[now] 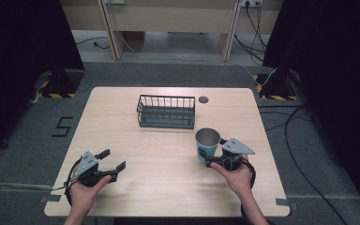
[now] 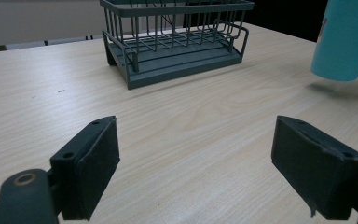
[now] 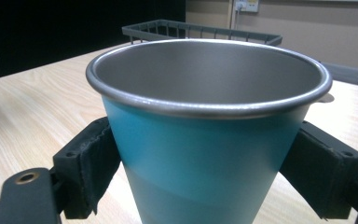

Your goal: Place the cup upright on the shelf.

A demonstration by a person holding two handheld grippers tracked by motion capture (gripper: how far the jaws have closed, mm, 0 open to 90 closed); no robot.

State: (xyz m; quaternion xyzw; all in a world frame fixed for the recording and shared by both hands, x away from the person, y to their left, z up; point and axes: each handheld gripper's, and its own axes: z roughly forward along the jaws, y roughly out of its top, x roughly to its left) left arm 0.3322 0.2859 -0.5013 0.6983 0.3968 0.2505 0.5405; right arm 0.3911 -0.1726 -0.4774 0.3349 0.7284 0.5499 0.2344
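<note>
A teal cup (image 1: 208, 145) with a steel rim and inside stands upright at the table's right of middle, and my right gripper (image 1: 213, 153) is shut on it from the right. In the right gripper view both pads press the cup (image 3: 205, 140) on its sides, with the right gripper (image 3: 209, 182) around its lower half. From the left gripper view, the cup (image 2: 345, 42) seems to hang just above its shadow. My left gripper (image 1: 113, 159) rests open near the front left, and the left gripper (image 2: 209, 172) has nothing between its jaws.
A dark wire basket (image 1: 166, 111) stands empty at the table's (image 1: 168, 187) back middle, also seen as the basket (image 2: 177, 51) and the basket (image 3: 200, 30). A round cable hole (image 1: 203, 99) lies right of it. Cables (image 1: 304, 140) trail over the floor at right.
</note>
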